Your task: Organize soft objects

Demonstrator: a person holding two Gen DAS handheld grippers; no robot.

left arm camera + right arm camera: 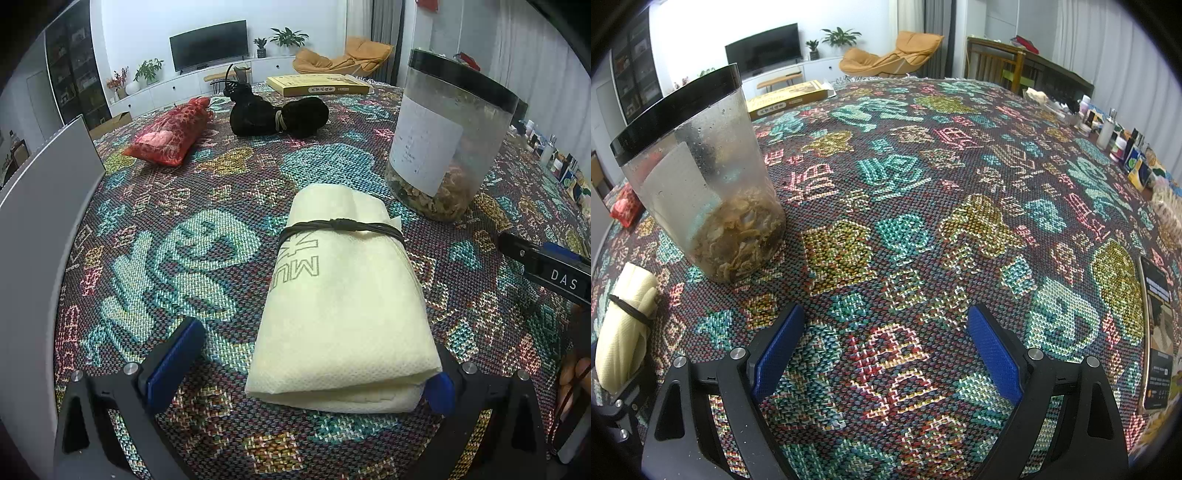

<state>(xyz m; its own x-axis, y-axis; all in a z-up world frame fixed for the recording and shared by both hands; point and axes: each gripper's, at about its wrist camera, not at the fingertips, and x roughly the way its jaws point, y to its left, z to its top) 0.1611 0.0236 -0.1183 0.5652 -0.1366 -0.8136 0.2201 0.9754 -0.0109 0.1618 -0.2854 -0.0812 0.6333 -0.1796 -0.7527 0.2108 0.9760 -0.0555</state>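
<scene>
So the cream folded cloth bundle tied with a black band [343, 314] sits between the left gripper's [303, 373] wide-apart fingers, the right gripper's [886, 350] fingers are apart and empty, and the red mesh bag [170, 136] and black cloth bundle [277, 114] wait in the upper left.

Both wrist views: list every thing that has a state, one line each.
Left tool: open, astride the cream bundle's near end.
Right tool: open, empty, over the tablecloth.
Cream bundle: folded, tied with a black band, lying flat.
Jar: upright, lid on, partly filled.
Black pouch: tied, lying down.
Red pouch: closed, lying down.
TV: off.
</scene>
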